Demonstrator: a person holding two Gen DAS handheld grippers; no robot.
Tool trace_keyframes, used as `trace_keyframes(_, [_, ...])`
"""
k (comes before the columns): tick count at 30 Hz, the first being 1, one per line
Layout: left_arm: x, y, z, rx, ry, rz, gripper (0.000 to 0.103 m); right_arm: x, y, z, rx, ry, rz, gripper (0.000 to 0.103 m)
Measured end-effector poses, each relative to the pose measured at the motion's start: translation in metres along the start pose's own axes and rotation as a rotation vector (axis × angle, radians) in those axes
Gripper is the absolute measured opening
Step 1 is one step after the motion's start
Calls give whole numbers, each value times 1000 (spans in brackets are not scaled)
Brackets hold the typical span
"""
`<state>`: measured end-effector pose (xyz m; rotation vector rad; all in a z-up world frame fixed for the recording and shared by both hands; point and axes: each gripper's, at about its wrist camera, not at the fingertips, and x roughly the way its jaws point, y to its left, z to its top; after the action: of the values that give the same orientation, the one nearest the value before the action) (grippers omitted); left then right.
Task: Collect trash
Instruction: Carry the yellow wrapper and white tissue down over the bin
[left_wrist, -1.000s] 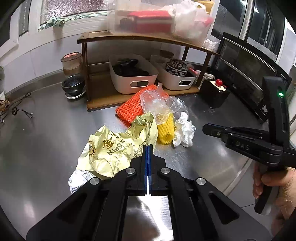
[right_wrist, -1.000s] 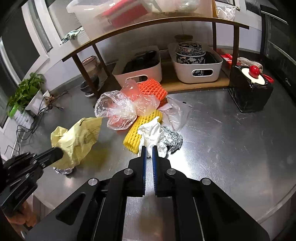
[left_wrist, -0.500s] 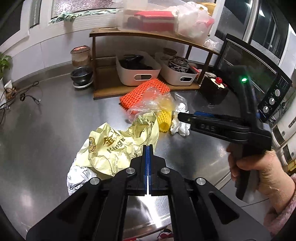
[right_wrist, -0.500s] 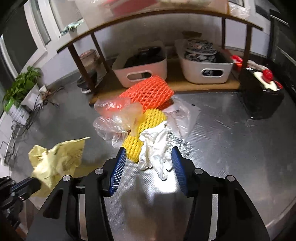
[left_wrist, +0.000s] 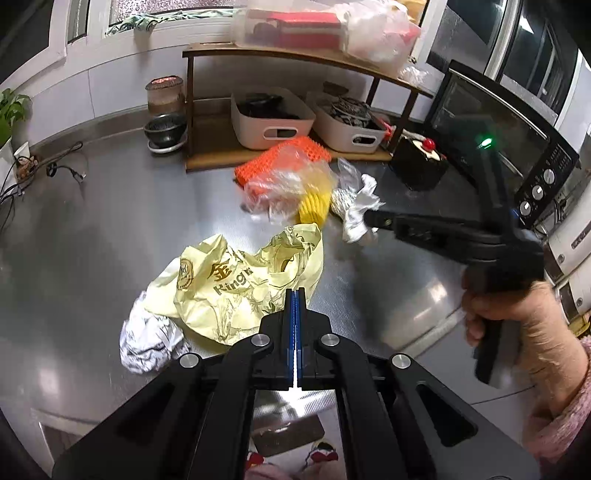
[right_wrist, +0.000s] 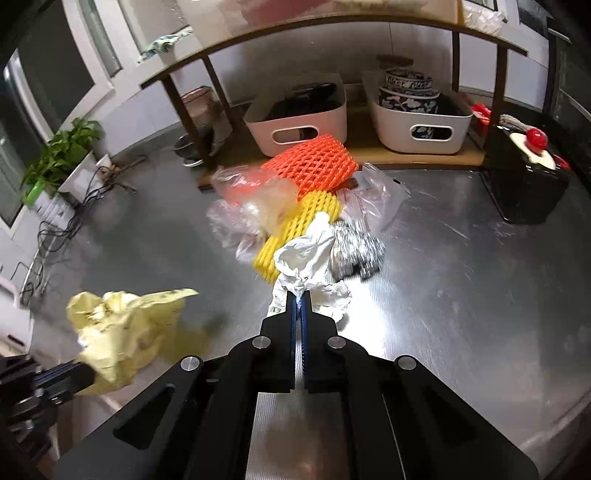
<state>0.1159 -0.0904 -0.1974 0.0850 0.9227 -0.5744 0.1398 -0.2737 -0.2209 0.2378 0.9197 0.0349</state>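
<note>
My left gripper (left_wrist: 296, 295) is shut on a crumpled yellow plastic bag (left_wrist: 236, 280), also seen in the right wrist view (right_wrist: 122, 325). A crumpled foil ball (left_wrist: 147, 339) lies under the bag's left side. My right gripper (right_wrist: 300, 295) is shut on a white crumpled tissue (right_wrist: 306, 262); it shows in the left wrist view (left_wrist: 371, 218). Behind the tissue lie a yellow foam net (right_wrist: 295, 229), an orange foam net (right_wrist: 314, 166), clear plastic bags (right_wrist: 251, 206) and another foil ball (right_wrist: 354, 251), all on the steel counter (right_wrist: 461, 280).
A wooden shelf (right_wrist: 369, 147) at the back holds two white bins (right_wrist: 299, 122). A black box with a red knob (right_wrist: 524, 184) stands at the right. An oven (left_wrist: 498, 140) is at the far right. Cables (right_wrist: 66, 221) and a plant (right_wrist: 59, 158) are at the left.
My right gripper opened around the white tissue and has now shut on it. My left gripper has pulled the yellow bag back toward the counter's front edge.
</note>
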Motion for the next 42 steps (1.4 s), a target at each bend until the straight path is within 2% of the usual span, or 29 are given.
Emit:
trace_keyframes(7, [-20, -14, -37, -29, 13, 5, 0, -50, 10, -54, 1, 14, 56, 4])
trace_keyframes(16, [-46, -26, -86, -53, 28, -13, 0, -71, 27, -120, -15, 85, 111, 4])
trace_keyframes(22, [-48, -28, -114, -80, 56, -21, 0, -64, 35, -155, -18, 148, 131, 4])
trace_keyframes(27, [-38, -28, -138, -103, 110, -27, 0, -50, 38, -182, -3, 205, 132, 4])
trace_keyframes(33, [-8, -24, -172, -132, 199, -32, 0, -23, 36, -213, 13, 275, 102, 4])
trace_keyframes(42, [57, -6, -223, -190, 342, -18, 0, 32, 24, -257, 67, 382, 65, 4])
